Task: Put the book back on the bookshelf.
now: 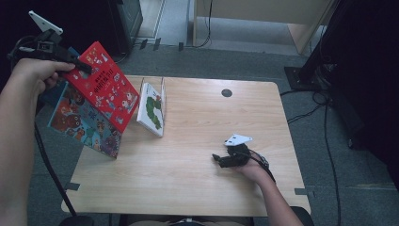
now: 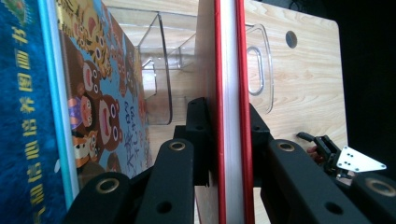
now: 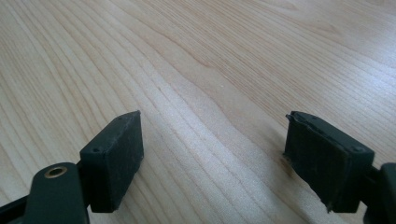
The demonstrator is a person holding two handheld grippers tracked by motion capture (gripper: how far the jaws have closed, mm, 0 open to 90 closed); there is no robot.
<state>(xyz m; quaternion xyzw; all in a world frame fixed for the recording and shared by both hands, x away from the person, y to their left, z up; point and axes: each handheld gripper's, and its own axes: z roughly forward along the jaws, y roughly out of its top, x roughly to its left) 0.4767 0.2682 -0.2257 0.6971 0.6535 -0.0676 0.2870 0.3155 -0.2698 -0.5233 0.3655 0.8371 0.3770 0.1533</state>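
Observation:
My left gripper [image 1: 82,66] is up at the far left, above the table's left edge, shut on a red picture book [image 1: 104,87]. In the left gripper view the black jaws clamp the red book [image 2: 231,70] edge-on, its white pages between red covers, with my left gripper [image 2: 229,123] around its lower part. A blue book with cartoon bears [image 1: 84,123] stands tilted just under the red one, outside the jaws [image 2: 51,102]. My right gripper [image 1: 220,160] rests on the table at the right, open [image 3: 212,158], with bare wood between its pads.
A clear plastic book holder [image 1: 163,89] stands at the table's back left [image 2: 161,70] with a white caterpillar book [image 1: 151,110] leaning in it. A round cable hole [image 1: 227,92] sits near the wooden table's [image 1: 188,179] far edge. Cables run over the floor at the right.

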